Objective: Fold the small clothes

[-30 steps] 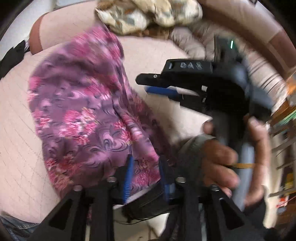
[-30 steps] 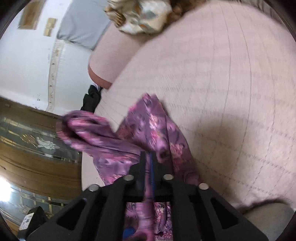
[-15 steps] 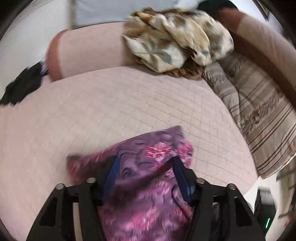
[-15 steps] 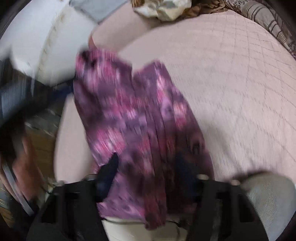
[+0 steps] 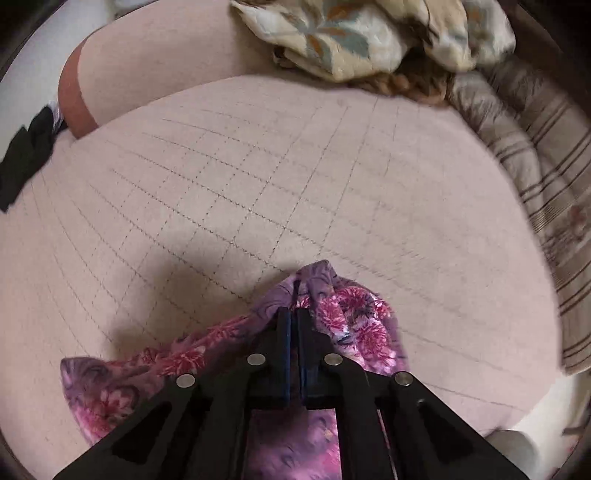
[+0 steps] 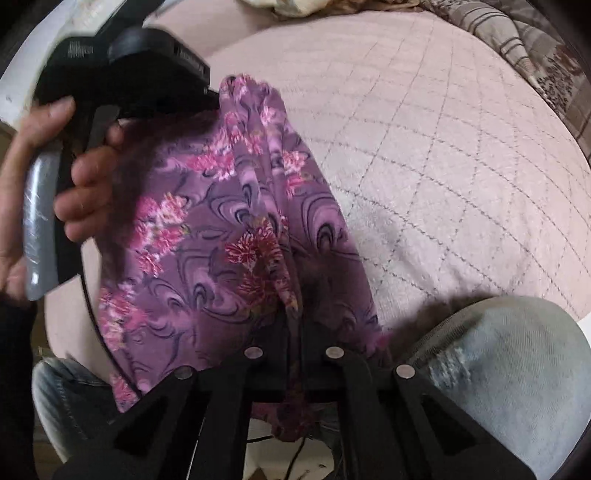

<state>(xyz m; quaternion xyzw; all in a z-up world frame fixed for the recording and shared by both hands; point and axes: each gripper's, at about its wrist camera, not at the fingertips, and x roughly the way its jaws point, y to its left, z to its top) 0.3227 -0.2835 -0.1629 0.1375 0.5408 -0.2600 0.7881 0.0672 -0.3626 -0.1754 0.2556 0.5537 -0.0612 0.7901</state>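
Purple floral garment [image 6: 221,236] is what we are folding, and it is spread in loose folds over the near part of the pink quilted bed cover [image 5: 258,177], its near end trailing off the edge towards a knee in pale jeans [image 6: 509,373]. We judge the step in hand to be the gathering of two holds on the cloth so that it can be lifted, shaken flat and laid out for the first fold; no neat crease shows yet, so we take the task to be at an early stage. Our left gripper [image 5: 294,314] has just been closing and now has its jaws pressed together on a bunched far edge of the fabric, which puckers up around the tips. Our right gripper [image 6: 293,325] has likewise just been closing, pinching a ridge of cloth at the near end, with the fabric running away from it towards the left gripper and the hand [image 6: 55,177] that carries it. Next, we think, both pinches must hold while the hands draw apart to pull the cloth taut. A heap of patterned cloth [image 5: 369,33] lies well apart at the far side.
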